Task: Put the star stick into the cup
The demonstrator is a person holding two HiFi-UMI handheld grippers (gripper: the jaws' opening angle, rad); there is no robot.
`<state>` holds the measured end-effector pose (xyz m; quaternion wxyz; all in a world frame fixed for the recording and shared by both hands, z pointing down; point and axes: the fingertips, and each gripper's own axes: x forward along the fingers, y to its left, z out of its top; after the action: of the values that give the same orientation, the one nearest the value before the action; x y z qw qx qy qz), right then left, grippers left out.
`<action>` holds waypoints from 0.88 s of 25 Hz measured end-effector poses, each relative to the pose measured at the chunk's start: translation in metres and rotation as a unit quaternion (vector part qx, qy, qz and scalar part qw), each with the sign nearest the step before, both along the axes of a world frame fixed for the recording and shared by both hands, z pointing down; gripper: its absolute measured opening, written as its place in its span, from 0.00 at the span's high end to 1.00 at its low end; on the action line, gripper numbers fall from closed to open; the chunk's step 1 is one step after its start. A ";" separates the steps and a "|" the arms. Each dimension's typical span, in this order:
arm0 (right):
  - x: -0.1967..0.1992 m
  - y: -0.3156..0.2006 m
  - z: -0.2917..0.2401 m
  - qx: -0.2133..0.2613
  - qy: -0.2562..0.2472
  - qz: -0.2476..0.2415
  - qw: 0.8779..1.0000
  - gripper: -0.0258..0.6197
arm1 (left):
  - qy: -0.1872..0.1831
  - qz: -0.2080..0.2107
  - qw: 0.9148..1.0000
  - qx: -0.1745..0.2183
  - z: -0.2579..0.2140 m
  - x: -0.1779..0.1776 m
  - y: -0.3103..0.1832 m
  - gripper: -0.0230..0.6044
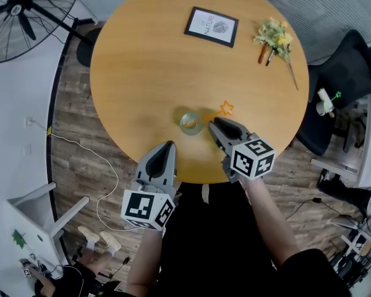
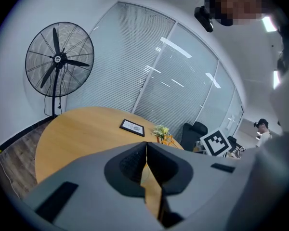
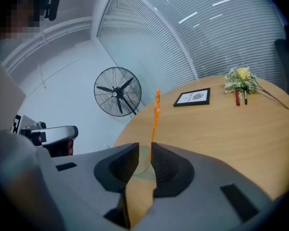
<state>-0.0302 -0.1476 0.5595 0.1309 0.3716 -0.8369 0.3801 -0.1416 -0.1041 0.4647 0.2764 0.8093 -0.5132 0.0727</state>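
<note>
A small clear glass cup (image 1: 190, 122) stands on the round wooden table (image 1: 142, 73) near its front edge. The orange star stick (image 1: 226, 108) sits in the cup and leans to the right, star end up. In the right gripper view the stick (image 3: 156, 110) rises just past the jaws, and the cup (image 3: 143, 161) shows through the gap. My right gripper (image 1: 211, 124) is right beside the cup, its jaws a little apart and open; the stick is close to the right jaw's inner edge, not clamped. My left gripper (image 1: 169, 145) hangs at the table's front edge, shut and empty.
A framed picture (image 1: 212, 26) lies at the table's far side. A bunch of yellow flowers (image 1: 274, 37) with pens (image 1: 264, 54) lies at the far right. A standing fan (image 1: 25, 11) is off to the left, and a black chair (image 1: 346, 73) to the right.
</note>
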 end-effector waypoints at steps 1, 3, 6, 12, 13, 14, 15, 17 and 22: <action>0.000 0.002 -0.001 0.001 0.001 0.001 1.000 0.82 | 0.000 0.002 1.000 0.002 -0.001 -0.001 0.001 0.96; 0.000 0.006 -0.004 0.003 0.003 0.003 1.000 0.82 | 0.001 0.001 1.000 0.006 -0.004 -0.004 0.005 0.96; 0.000 0.012 -0.009 0.008 0.002 0.007 1.000 0.83 | 0.001 -0.002 1.000 0.007 -0.005 -0.009 0.013 0.96; -0.002 0.021 -0.028 0.027 -0.002 0.012 1.000 0.85 | -0.005 0.004 1.000 0.018 -0.011 -0.016 0.026 0.96; -0.002 0.022 -0.032 0.031 -0.003 0.012 0.999 0.85 | -0.006 0.005 1.000 0.021 -0.012 -0.017 0.027 0.96; -0.002 0.024 -0.036 0.036 -0.004 0.013 0.999 0.85 | -0.006 0.006 1.000 0.023 -0.014 -0.017 0.028 0.96; -0.001 0.025 -0.040 0.040 -0.005 0.014 0.999 0.86 | -0.007 0.008 1.000 0.026 -0.016 -0.016 0.029 0.96; 0.001 0.028 -0.047 0.048 -0.007 0.016 0.999 0.86 | -0.009 0.012 0.999 0.030 -0.018 -0.013 0.032 0.96; 0.007 0.038 -0.059 0.058 -0.004 0.014 0.998 0.87 | -0.013 0.015 0.999 0.038 -0.027 -0.005 0.039 0.96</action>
<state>-0.0236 -0.1098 0.5005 0.1005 0.3891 -0.8526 0.3339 -0.1470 -0.0651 0.4377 0.2378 0.8260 -0.5065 0.0679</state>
